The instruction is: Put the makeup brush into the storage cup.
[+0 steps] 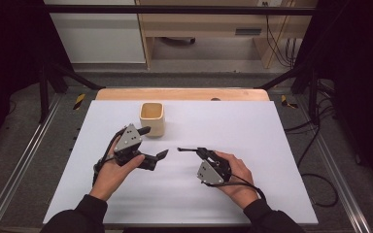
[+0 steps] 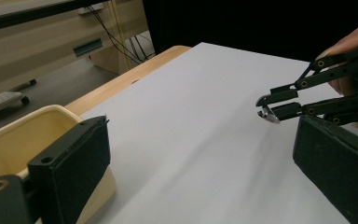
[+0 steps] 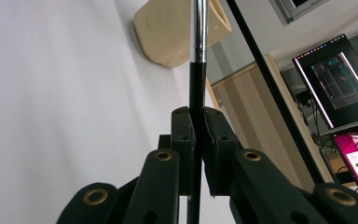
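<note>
two grippers, one thin rod

two grippers sit low over a white sheet point(image 1: 252, 160) that covers the table, with a cream cup point(image 1: 152, 119) standing at the far side of it. the left gripper point(image 1: 150, 143) is held by the left hand point(image 1: 114, 174) just beside the cup, on its near side. its jaws are spread wide with nothing between them; in the left gripper view one black pad point(image 2: 74, 172) stands in front of the cup point(image 2: 23, 140) and the other pad point(image 2: 335, 163) is far across at the right edge.

the right gripper point(image 1: 196, 151) is held by the right hand point(image 1: 235, 172) and points left toward the other one, well apart from the cup. its jaws are closed tight on a thin rod point(image 1: 187, 149), black along the gripped part. in the right gripper view the rod point(image 3: 198, 56) runs straight up out of the pinched pads point(image 3: 184, 149) and turns to bright metal farther along, crossing in front of the cup point(image 3: 168, 32). in the left gripper view the right gripper point(image 2: 272, 105) shows a small shiny tip at its jaws. the rod's free end hangs above the sheet, between the two grippers, touching neither the cup nor the left gripper. what kind of tool the rod is cannot be told.
</note>
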Available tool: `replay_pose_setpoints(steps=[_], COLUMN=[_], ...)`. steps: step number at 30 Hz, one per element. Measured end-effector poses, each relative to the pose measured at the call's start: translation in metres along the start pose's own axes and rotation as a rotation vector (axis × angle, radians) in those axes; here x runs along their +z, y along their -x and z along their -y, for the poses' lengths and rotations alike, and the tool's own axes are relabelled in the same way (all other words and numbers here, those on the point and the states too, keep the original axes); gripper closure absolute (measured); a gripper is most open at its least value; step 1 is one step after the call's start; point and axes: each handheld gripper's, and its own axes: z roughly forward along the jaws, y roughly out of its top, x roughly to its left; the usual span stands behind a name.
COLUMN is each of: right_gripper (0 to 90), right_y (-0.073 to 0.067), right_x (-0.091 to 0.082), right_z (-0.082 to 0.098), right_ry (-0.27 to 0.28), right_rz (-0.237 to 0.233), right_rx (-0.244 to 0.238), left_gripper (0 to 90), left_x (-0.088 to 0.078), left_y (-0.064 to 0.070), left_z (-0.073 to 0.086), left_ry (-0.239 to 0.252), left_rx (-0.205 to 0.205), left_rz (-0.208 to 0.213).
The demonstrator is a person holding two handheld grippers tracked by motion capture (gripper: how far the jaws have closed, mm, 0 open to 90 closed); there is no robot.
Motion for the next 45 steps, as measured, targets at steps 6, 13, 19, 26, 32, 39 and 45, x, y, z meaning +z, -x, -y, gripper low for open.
replay_pose_setpoints(steps=[6, 13, 19, 26, 32, 39, 45], right_gripper=[83.5, 83.5, 83.5, 83.5, 83.5, 83.5, 83.5], right_y=[0.006, 0.011, 0.014, 0.021, 0.028, 0.037, 0.043], right_x=[-0.001, 0.0, 0.0, 0.002, 0.003, 0.003, 0.005], right_z=[-0.002, -0.002, -0.006, -0.014, -0.022, -0.029, -0.033], right_ry=[0.024, 0.044, 0.068, 0.104, 0.136, 0.194, 0.232], right_rz=[0.016, 0.021, 0.02, 0.009, -0.005, -0.023, -0.054], right_rx=[0.075, 0.135, 0.177, 0.249, 0.307, 0.398, 0.472], left_gripper=[3.6, 3.4, 3.4, 3.4, 3.4, 3.4, 3.4], left_x=[-0.003, -0.004, -0.005, -0.007, -0.009, -0.01, -0.014], left_y=[-0.002, -0.002, -0.003, -0.002, -0.002, 0.0, 0.002], left_z=[0.001, 0.004, 0.006, 0.008, 0.009, 0.012, 0.014], left_ry=[0.012, 0.02, 0.031, 0.05, 0.061, 0.069, 0.084], left_rx=[-0.007, -0.015, -0.024, -0.028, -0.032, -0.023, 0.003], left_rz=[-0.011, -0.024, -0.032, -0.035, -0.032, -0.035, -0.054])
